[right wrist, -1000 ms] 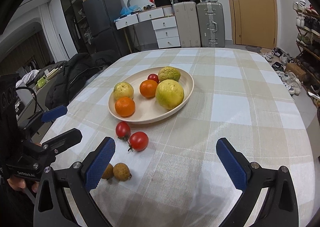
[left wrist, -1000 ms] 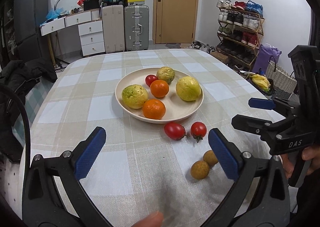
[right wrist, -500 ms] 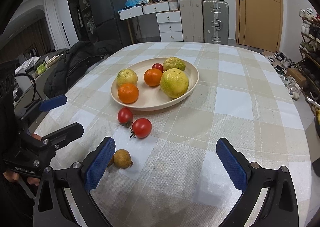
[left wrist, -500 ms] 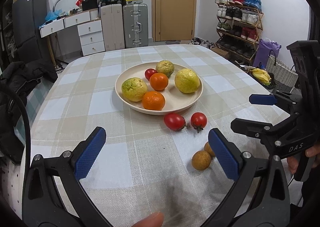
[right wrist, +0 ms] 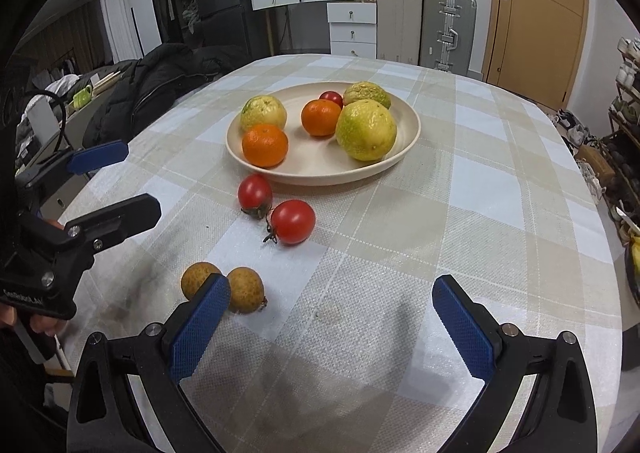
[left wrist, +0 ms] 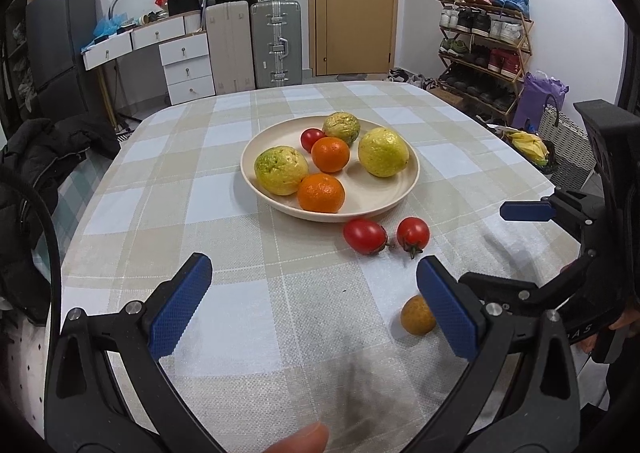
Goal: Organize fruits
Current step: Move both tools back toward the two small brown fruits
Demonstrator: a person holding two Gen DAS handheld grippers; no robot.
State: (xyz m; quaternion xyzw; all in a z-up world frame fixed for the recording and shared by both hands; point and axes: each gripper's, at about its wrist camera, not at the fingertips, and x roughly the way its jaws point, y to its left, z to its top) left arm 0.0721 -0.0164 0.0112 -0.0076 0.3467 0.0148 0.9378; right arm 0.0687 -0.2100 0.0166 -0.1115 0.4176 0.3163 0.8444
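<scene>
A cream plate (left wrist: 362, 191) (right wrist: 320, 163) in the middle of the checked tablecloth holds three yellow-green fruits, two oranges (left wrist: 321, 192) and a small tomato. Nearer to me on the cloth lie two tomatoes (left wrist: 365, 236) (right wrist: 293, 221) and two brown longans (right wrist: 246, 289). My left gripper (left wrist: 312, 273) is open over bare cloth, and its right finger hides one longan. My right gripper (right wrist: 332, 289) is open too. The longans lie just beyond its left fingertip (right wrist: 208, 305). Each gripper also shows in the other's view: the right gripper (left wrist: 484, 245) and the left gripper (right wrist: 144, 181).
A black jacket (right wrist: 160, 93) hangs over a chair at the table's left side. Suitcases (left wrist: 276, 43), white drawers and a door stand behind the table, and a shoe rack (left wrist: 486, 53) is at the right. A person's fingertip (left wrist: 300, 441) shows at the bottom.
Both grippers have drawn back slightly, so the plate and loose fruit sit higher in each view. No fruit has moved. Both grippers stay open.
</scene>
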